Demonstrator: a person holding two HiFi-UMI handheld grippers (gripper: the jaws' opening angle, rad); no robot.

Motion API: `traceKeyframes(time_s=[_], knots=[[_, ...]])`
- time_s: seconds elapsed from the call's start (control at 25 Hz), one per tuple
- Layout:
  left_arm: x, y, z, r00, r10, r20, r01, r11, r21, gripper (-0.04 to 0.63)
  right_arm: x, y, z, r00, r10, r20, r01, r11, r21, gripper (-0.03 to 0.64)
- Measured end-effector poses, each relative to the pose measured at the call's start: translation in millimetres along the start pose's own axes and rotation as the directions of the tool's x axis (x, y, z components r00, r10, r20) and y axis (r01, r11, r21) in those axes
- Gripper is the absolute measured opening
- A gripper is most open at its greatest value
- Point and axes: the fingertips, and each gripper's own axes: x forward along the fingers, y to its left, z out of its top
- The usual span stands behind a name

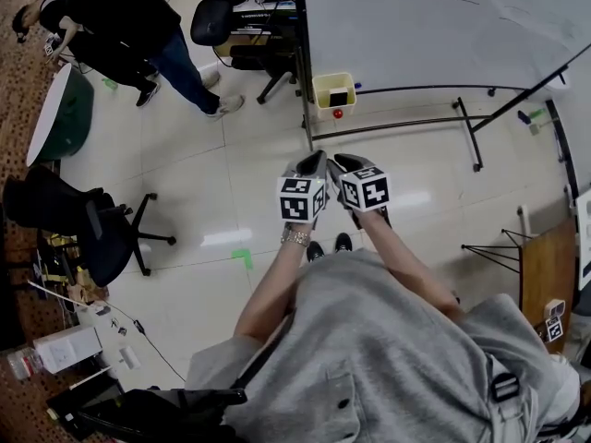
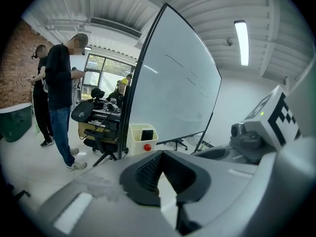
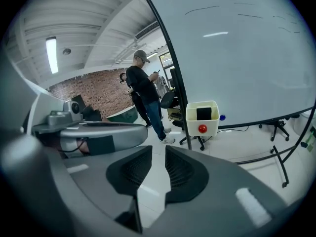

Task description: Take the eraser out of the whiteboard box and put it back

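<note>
A cream whiteboard box (image 1: 333, 89) hangs at the whiteboard's (image 1: 434, 26) lower left corner. The black eraser (image 1: 338, 98) stands inside it, and a red knob (image 1: 338, 113) sits on its front. Both grippers are held side by side in the air, well short of the box and pointing at it. My left gripper (image 1: 314, 161) is shut and holds nothing; its pads meet at the tips (image 2: 161, 154). My right gripper (image 1: 345, 162) is shut too, with nothing between its pads (image 3: 158, 154). The box (image 2: 142, 134) (image 3: 202, 117) and the eraser (image 2: 146, 133) (image 3: 203, 113) show ahead in both gripper views.
The whiteboard's stand legs (image 1: 471, 137) spread over the tiled floor under the board. Two people (image 1: 138, 17) stand at the far left by a green round table (image 1: 60, 118). A black office chair (image 1: 92, 229) is at the left, another (image 1: 217, 21) behind the board's post. A wooden desk (image 1: 545, 270) is on the right.
</note>
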Motion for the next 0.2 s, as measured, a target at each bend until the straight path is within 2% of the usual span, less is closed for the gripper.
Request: traceKeyframes(time_s=[0.2], knots=[[-5.5,-1.9,-3.1,1.0,-0.009,0.002,0.01,1.0,-0.012,0.005,-5.0,1.7,-10.1,1.0,-0.013,-0.014,0.013,1.0,0.004,0.089]])
